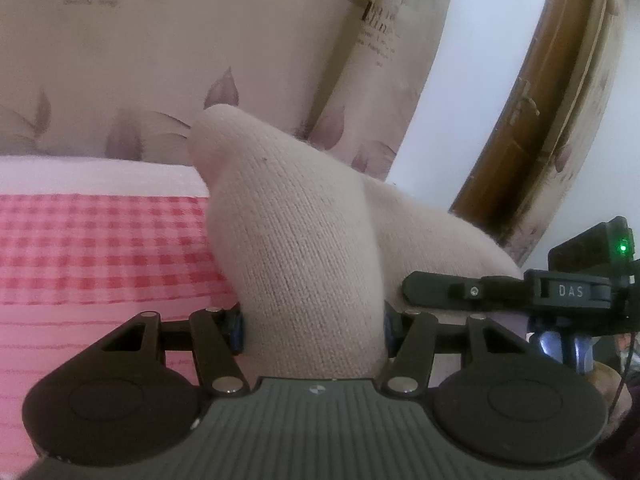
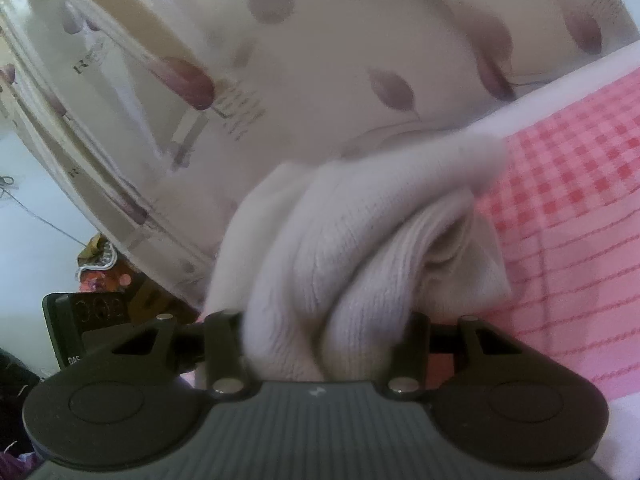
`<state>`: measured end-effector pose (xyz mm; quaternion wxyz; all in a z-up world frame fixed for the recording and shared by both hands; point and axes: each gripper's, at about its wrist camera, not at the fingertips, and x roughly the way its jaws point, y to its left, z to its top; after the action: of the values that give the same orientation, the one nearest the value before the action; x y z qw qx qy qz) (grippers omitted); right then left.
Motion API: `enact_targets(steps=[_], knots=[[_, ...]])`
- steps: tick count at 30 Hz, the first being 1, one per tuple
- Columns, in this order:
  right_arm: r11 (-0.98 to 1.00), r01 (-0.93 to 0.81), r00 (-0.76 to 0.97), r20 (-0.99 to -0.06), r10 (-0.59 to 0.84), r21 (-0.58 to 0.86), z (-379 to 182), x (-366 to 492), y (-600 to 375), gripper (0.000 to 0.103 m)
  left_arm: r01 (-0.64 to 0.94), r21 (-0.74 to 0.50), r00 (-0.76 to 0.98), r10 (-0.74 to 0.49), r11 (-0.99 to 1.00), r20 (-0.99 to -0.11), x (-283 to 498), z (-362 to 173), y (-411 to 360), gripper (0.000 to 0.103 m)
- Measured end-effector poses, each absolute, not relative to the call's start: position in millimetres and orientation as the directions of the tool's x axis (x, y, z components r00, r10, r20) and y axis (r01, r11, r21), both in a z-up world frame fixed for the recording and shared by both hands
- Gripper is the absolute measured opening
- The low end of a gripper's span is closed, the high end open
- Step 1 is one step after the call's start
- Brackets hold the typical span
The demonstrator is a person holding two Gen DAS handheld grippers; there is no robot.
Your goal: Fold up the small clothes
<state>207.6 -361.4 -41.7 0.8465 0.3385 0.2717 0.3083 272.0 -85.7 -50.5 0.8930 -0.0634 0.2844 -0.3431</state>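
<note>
Nearest, the left claw is clamped on a beige knitted sock, whose fabric bulges up out of the jaws above the pink checked bedcover. Just right of the sock, the right claw reaches in sideways against the same fabric. Seen from its own camera, the right claw pinches the bunched, ribbed end of the sock. Beyond the sock hangs a leaf-printed curtain, with a wooden door further right.
</note>
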Motion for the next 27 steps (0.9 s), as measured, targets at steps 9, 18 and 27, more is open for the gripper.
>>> enact_targets(steps=[9, 18, 27], knots=[[0.551, -0.361, 0.65, -0.222, 0.727, 0.752, -23, 174, -329, 0.048, 0.549, -0.251, 0.657, -0.597, 0.797, -0.461, 226, -26, -57, 0.057], [0.541, -0.385, 0.638, -0.208, 0.741, 0.747, -10, 143, -298, 0.048, 0.528, -0.21, 0.699, -0.562, 0.823, -0.443, 183, -14, -29, 0.057], [0.54, -0.411, 0.621, -0.208, 0.755, 0.735, 0, 120, -272, 0.048, 0.508, -0.206, 0.721, -0.544, 0.836, -0.43, 154, -9, -2, 0.057]])
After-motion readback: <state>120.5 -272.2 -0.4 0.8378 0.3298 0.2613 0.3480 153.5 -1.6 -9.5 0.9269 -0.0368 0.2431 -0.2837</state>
